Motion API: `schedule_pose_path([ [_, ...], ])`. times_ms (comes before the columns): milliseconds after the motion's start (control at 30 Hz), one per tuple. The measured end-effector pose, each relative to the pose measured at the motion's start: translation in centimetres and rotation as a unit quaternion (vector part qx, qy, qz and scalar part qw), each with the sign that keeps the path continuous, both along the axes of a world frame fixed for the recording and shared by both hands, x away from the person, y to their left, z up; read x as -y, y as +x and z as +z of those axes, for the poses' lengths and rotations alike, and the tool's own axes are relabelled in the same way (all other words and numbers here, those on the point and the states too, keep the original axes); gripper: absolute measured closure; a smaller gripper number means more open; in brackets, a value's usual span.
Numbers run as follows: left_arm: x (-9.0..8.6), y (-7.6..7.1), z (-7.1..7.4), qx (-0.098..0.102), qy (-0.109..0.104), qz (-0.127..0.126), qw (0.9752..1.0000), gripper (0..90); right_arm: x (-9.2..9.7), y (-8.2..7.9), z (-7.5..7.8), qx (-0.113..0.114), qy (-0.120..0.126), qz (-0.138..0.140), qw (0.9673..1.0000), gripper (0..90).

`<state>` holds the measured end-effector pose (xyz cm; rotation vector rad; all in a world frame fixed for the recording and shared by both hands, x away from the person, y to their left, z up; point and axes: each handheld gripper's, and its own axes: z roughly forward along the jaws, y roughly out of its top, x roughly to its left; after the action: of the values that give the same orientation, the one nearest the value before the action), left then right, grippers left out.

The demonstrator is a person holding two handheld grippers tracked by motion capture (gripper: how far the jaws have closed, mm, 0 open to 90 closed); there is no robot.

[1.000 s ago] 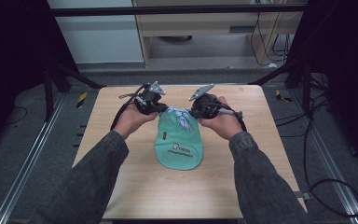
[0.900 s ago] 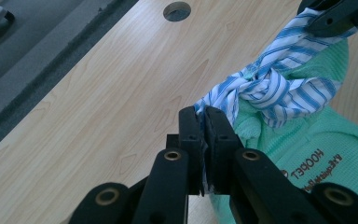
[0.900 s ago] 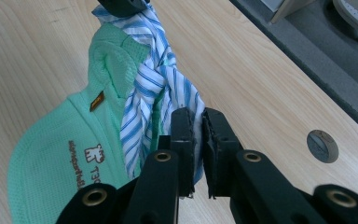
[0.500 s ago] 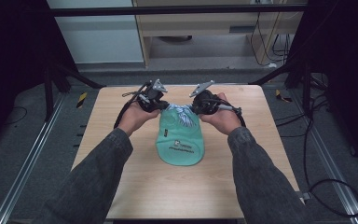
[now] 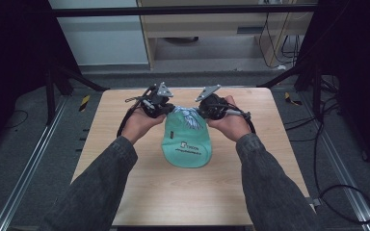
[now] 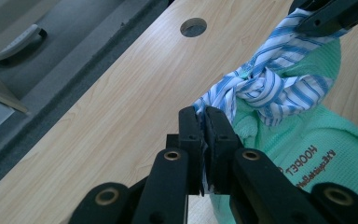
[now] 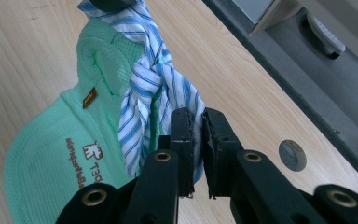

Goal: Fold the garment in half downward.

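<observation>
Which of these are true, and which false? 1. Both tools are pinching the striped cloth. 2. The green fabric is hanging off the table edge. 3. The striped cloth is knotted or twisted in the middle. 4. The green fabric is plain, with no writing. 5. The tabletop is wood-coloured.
1. True: the left tool and the right tool are each shut on the blue-and-white striped cloth.
2. False: the green fabric lies wholly on the table, near its middle.
3. True: it bunches into a knot-like twist between the tools.
4. False: it carries brown lettering and a small logo.
5. True: light wood grain.
</observation>
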<state>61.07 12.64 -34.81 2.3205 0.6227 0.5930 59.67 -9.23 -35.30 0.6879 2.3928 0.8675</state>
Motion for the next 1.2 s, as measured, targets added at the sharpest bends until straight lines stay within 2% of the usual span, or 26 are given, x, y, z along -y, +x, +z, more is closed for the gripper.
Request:
schedule_pose_path([
  [133,0.1,-1.2,-0.6,0.011,0.003,-0.001,0.9999,86.5,-0.1,-0.9,-0.4,0.004,-0.003,0.001,1.0000,83.0],
  [500,0.3,-4.0,-1.9,0.022,0.005,-0.006,0.9997,86.5,-0.2,-3.5,-1.7,0.007,-0.011,0.004,0.9999,82.9],
  [533,0.3,-4.1,-2.0,0.023,0.011,-0.009,0.9996,86.5,-0.3,-3.6,-1.8,0.006,-0.013,0.005,0.9999,82.9],
  [700,0.5,-3.6,-2.2,0.016,0.010,-0.010,0.9998,86.5,-0.3,-3.6,-2.1,0.003,-0.015,0.003,0.9999,82.9],
  [867,0.8,-2.1,-1.9,0.016,0.003,-0.004,0.9999,86.5,0.0,-2.6,-1.9,0.005,-0.010,-0.006,0.9999,82.8],
  [933,0.9,-1.7,-1.9,0.014,0.008,-0.003,0.9999,86.4,0.1,-2.1,-1.8,0.006,-0.007,-0.011,0.9999,82.6],
  [1067,1.1,-2.2,-2.3,0.017,0.014,-0.009,0.9997,86.4,0.3,-2.0,-2.3,0.007,-0.006,-0.011,0.9999,82.4],
  [1200,1.1,-3.4,-3.0,0.025,0.011,-0.014,0.9995,86.2,0.5,-3.0,-3.2,0.008,-0.005,-0.002,1.0000,82.3],
])
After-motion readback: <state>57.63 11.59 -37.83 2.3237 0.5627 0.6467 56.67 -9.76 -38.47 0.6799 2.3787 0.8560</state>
